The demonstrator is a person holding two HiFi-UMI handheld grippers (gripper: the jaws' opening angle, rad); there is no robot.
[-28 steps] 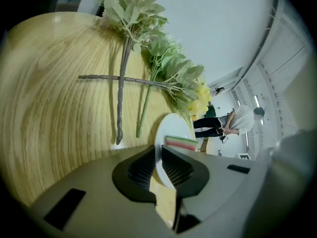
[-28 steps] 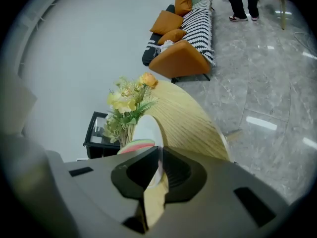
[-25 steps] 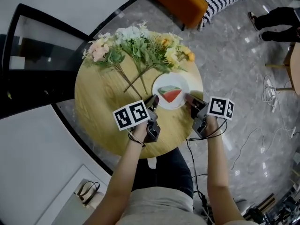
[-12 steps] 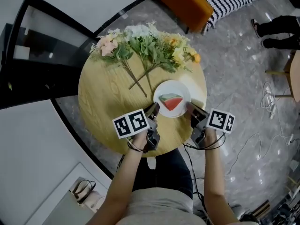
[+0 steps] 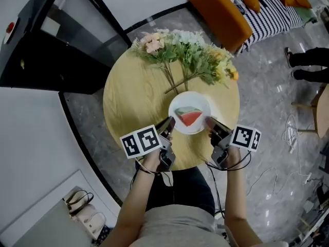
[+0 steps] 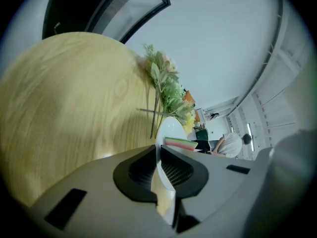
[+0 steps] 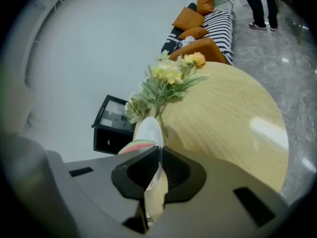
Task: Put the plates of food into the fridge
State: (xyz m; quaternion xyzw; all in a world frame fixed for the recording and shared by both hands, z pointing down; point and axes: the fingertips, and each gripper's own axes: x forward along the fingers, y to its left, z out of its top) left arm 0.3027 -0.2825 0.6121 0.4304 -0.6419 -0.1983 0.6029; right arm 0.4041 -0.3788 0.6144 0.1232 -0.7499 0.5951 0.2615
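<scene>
A white plate (image 5: 197, 103) with a watermelon slice (image 5: 188, 117) is held over the round wooden table (image 5: 139, 102). My left gripper (image 5: 168, 123) is shut on the plate's left rim, and my right gripper (image 5: 209, 121) is shut on its right rim. In the left gripper view the plate's edge (image 6: 166, 129) runs between the dark pads, with the slice (image 6: 181, 143) on top. In the right gripper view the plate (image 7: 148, 129) is clamped the same way, the slice (image 7: 134, 146) at its left.
A bunch of artificial flowers (image 5: 187, 50) lies across the table's far side. A black cabinet (image 5: 56, 45) stands at the left, an orange sofa with striped cushion (image 5: 241, 6) at the back right. A person's legs (image 5: 308, 66) stand at the right; cables cross the grey floor.
Both grippers have lifted with the plate between them. The table now sits further right and lower under the plate in the head view, and the view has swung.
</scene>
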